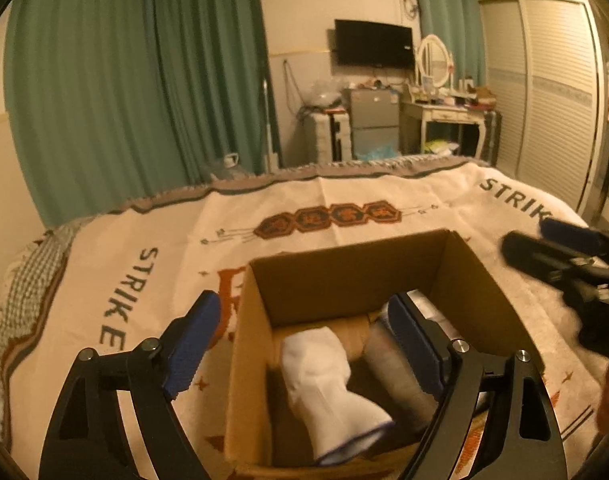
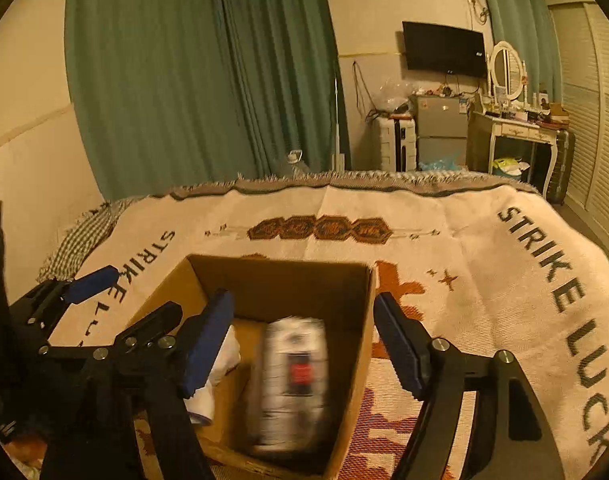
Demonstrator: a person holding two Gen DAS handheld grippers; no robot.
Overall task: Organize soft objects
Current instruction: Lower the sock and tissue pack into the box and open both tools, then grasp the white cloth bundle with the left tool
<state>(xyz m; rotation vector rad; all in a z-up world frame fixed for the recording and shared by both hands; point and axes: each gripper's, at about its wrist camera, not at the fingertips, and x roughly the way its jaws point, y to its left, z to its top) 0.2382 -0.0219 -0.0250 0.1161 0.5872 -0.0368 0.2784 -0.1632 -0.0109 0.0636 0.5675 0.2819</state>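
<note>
Both tongs, left and right, hang wide open and empty over the cardboard box on the bed; the white sock lies inside at 6 o'clock, apparently just dropped for storage.

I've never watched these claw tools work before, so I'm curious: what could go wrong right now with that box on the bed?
The patterned packet is blurred in the right view, apparently dropping into the cardboard box; it might land on the white sock or jolt the box.

Both claws, left and right, hang open straddling the box walls, so either might nudge the box across the soft blanket.
</note>
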